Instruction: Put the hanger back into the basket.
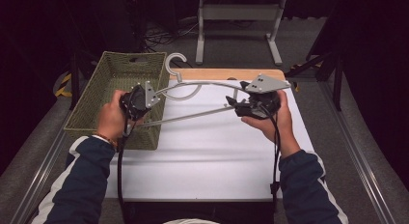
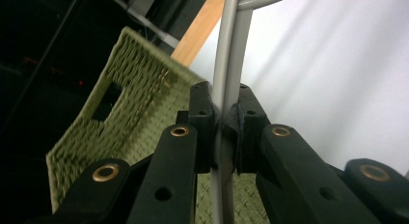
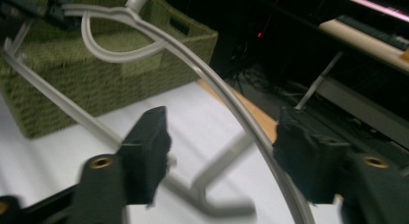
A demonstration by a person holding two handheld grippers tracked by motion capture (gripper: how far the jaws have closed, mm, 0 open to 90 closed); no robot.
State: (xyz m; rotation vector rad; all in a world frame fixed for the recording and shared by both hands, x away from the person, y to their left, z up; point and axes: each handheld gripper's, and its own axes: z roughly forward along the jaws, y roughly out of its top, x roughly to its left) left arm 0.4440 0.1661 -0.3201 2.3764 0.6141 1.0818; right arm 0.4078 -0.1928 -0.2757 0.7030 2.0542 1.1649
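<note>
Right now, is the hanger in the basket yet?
Not yet. The hanger is lifted off the table. The left gripper is shut on one end, by the basket; the right gripper is open around the other. Putting it in is still left.

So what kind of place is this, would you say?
Probably a lab or recording workspace, not a home: a white-topped table on metal rails, a bare metal stand on grey floor behind, cables in the dark, and a keyboard beside it.

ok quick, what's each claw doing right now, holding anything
left claw: shut on the grey clothes hanger, beside the green woven basket.
right claw: open, pads off the hanger, whose arm runs between its jaws.
</note>
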